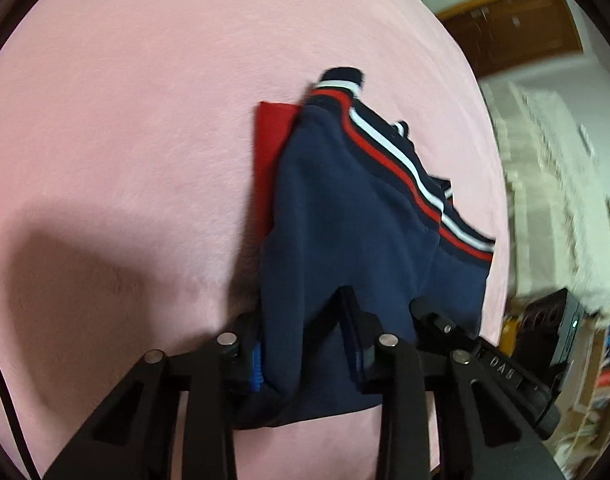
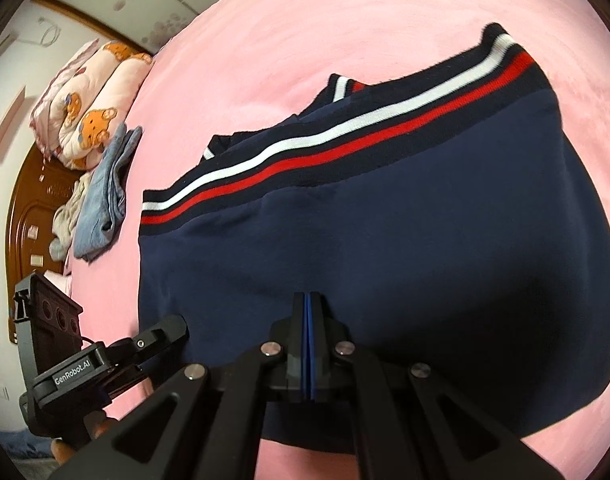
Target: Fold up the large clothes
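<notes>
A navy sweater (image 2: pixel 385 232) with a white and red striped hem (image 2: pixel 345 140) lies partly folded on the pink bed (image 2: pixel 305 40). In the left wrist view the sweater (image 1: pixel 345 220) drapes over my left gripper (image 1: pixel 305 320); its jaws stand apart with cloth bunched between the fingers (image 1: pixel 355 308), and a red panel (image 1: pixel 271 152) shows beneath. My right gripper (image 2: pixel 309 300) has its blue pads pressed together over the sweater's near edge; whether cloth is pinched is hidden. The left gripper also shows in the right wrist view (image 2: pixel 161 334) at the sweater's left edge.
The pink bed (image 1: pixel 125 120) spreads wide to the left. Folded jeans (image 2: pixel 105 192) and a bear-print quilt (image 2: pixel 89 108) lie by the wooden headboard (image 2: pixel 29 208). A white curtain (image 1: pixel 545 184) and shelves (image 1: pixel 601 368) stand beyond the bed's right edge.
</notes>
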`<state>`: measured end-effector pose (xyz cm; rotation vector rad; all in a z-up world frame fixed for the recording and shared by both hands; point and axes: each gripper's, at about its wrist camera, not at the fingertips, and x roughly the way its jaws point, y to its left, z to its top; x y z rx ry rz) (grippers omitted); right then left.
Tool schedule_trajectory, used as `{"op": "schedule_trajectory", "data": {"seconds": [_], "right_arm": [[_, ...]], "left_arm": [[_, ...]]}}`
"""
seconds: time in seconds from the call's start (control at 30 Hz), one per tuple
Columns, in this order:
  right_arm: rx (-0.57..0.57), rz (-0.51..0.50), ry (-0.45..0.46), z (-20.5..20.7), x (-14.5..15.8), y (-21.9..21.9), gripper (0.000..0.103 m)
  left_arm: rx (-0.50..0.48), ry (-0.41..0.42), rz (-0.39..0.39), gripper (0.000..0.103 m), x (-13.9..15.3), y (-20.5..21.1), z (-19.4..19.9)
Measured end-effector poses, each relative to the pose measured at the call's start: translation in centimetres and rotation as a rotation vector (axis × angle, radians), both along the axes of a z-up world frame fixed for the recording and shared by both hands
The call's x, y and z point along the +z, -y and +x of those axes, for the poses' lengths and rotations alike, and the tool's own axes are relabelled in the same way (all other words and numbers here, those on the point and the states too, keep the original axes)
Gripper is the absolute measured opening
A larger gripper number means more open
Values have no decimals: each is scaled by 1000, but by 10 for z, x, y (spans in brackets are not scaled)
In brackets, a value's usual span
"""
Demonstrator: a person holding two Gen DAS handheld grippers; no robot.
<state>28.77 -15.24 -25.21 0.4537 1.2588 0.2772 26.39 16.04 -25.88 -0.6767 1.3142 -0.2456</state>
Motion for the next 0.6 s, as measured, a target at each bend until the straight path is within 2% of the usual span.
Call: {"op": "schedule_trajectory", "data": {"seconds": [0.1,0.2,0.3,0.4,0.5,0.6], "right_arm": [[-35,23,7,-3,-2,3,0],[-54,63,20,-7,-6,9,0],[-44,90,24,-7,-7,13,0],[-12,109,23,-5,-8,16,0],[27,121,3,-2,-6,19,0],[82,125,-20,4,-3,20,0]], "left_arm": [[-31,22,69,18,15,8,0],[-47,82,145,13,43,23,-4],[-57,132,203,12,72,41,-7],[-59,137,274,11,92,55,-6],[-43,151,314,9,109,75,-3],[-6,167,316,8,125,94,-3]]}}
